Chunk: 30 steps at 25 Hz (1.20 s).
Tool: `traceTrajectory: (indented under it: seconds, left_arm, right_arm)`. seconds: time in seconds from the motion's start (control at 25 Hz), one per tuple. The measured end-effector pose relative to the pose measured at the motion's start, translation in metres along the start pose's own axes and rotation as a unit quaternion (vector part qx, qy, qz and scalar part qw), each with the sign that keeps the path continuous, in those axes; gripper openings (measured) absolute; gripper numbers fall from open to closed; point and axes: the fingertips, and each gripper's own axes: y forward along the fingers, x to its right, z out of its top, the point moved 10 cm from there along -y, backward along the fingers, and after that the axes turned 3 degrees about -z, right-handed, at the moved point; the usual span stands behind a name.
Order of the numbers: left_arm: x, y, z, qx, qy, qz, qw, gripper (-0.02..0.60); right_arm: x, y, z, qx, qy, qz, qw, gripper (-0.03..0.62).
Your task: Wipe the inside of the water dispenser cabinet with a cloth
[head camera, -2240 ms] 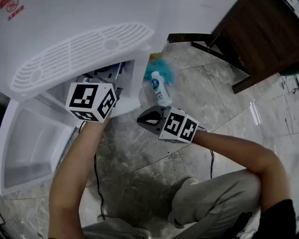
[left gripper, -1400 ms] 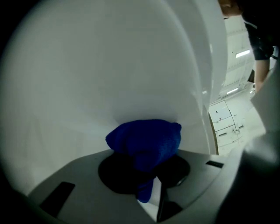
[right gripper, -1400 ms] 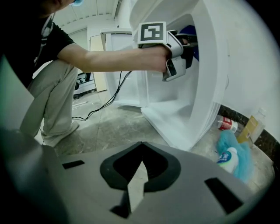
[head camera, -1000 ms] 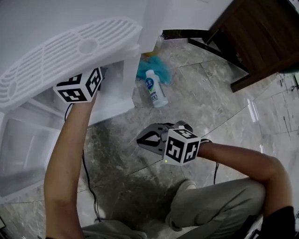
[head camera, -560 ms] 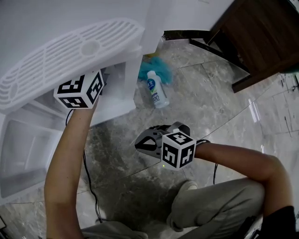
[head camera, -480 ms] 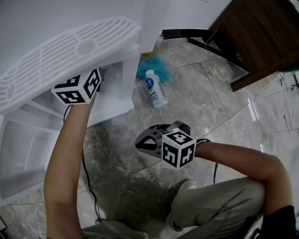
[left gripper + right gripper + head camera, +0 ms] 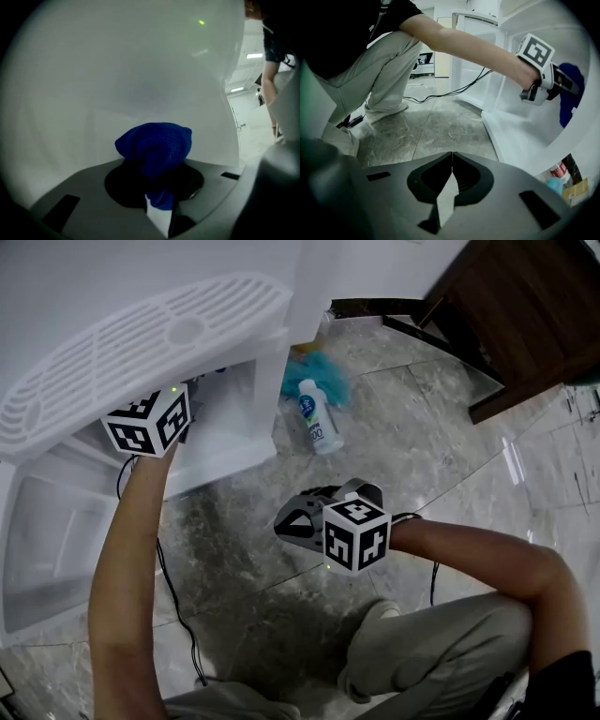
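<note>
The white water dispenser [image 7: 141, 343] stands at the upper left in the head view, its lower cabinet [image 7: 220, 442] open. My left gripper [image 7: 158, 197] reaches level into that cabinet; from above only its marker cube [image 7: 145, 420] shows. It is shut on a bunched blue cloth [image 7: 154, 147], which sits against the white inner wall [image 7: 140, 70]. The right gripper view shows the same left gripper [image 7: 574, 91] with the cloth [image 7: 571, 101] inside the cabinet. My right gripper [image 7: 281, 521] hangs over the floor, angled down, jaws shut and empty.
A white spray bottle [image 7: 316, 423] lies on the marble floor beside a teal rag [image 7: 314, 381]. The cabinet door [image 7: 47, 549] stands open at the left. Dark wooden furniture [image 7: 525, 306] is at the upper right. A black cable [image 7: 178, 596] runs across the floor.
My left gripper has sunk a little inside the cabinet with the cloth. The right gripper drew back toward the person early on and has since stayed nearly still.
</note>
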Motion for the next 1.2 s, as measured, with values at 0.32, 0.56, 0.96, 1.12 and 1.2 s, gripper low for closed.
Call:
traceTrajectory:
  seconds: [0.32,0.56,0.96,1.12,1.2]
  left_arm:
    - [0.005,0.004,-0.091,-0.255,0.144,-0.018,0.9561,0.097]
    - [0.012,0.024,-0.13,-0.331,0.203,-0.045,0.9202,0.097]
    - [0.022,0.035,-0.133,-0.347,0.268,-0.075,0.8957,0.094]
    - [0.042,0.017,-0.131,-0.325,0.276,-0.14,0.8936,0.094]
    - [0.046,0.012,-0.131,-0.32,0.285,-0.154,0.8902,0.094]
  right_arm:
    - [0.001,0.001,-0.011,-0.003,0.012,0.006,1.0,-0.002]
    - [-0.007,-0.007,-0.026,-0.007,0.036,0.01,0.999,-0.002]
    - [-0.02,-0.013,-0.046,-0.026,0.059,0.021,0.998,-0.002]
    - [-0.013,-0.007,-0.033,-0.017,0.049,0.022,0.998,-0.002]
    - [-0.01,-0.003,-0.027,-0.012,0.043,0.025,0.999,-0.002]
